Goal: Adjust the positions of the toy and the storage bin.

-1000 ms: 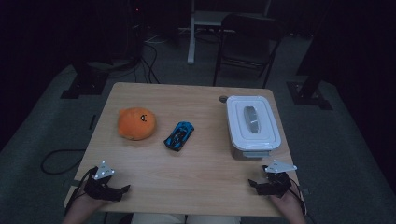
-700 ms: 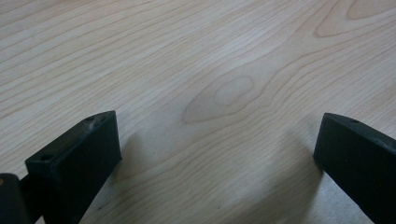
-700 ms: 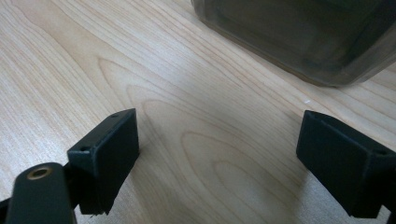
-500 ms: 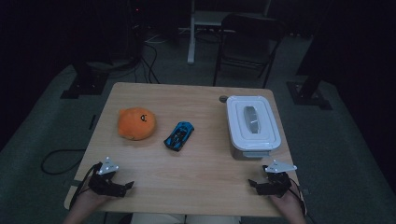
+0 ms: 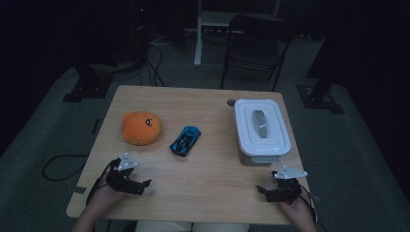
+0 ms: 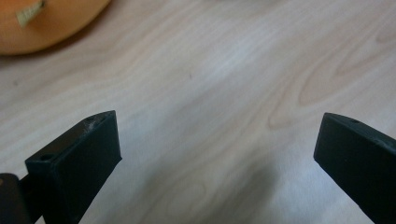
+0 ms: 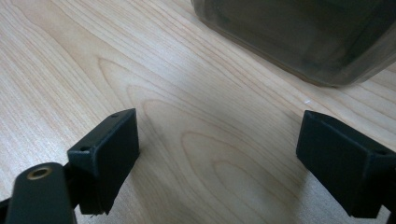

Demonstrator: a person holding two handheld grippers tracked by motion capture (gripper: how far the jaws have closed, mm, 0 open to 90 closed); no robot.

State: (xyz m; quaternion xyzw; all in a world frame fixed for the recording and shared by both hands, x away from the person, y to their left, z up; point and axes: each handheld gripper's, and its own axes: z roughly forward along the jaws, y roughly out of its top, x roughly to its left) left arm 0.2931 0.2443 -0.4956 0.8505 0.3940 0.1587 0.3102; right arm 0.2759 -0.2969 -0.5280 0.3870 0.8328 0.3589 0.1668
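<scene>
An orange plush toy (image 5: pixel 141 127) lies on the left half of the wooden table (image 5: pixel 212 159), and its edge shows at the top left of the left gripper view as an orange plush toy (image 6: pixel 46 21). A blue toy car (image 5: pixel 184 140) sits beside it toward the middle. A white lidded container (image 5: pixel 261 128) stands at the right; its dark clear wall (image 7: pixel 299 37) fills the top of the right gripper view. My left gripper (image 5: pixel 142 184) rests open near the front left edge, south of the plush. My right gripper (image 5: pixel 262 191) rests open near the front right, just below the container. Nothing lies between either pair of jaws.
A small grey round thing (image 5: pixel 231 102) sits on the table by the container's far left corner. Beyond the table stand a dark folding chair (image 5: pixel 256 43), a white post (image 5: pixel 198 34) and floor cables (image 5: pixel 145 63). Bare wood stretches between the two grippers.
My left gripper has shifted a little to the right along the front edge. The right gripper and the objects have stayed put.
</scene>
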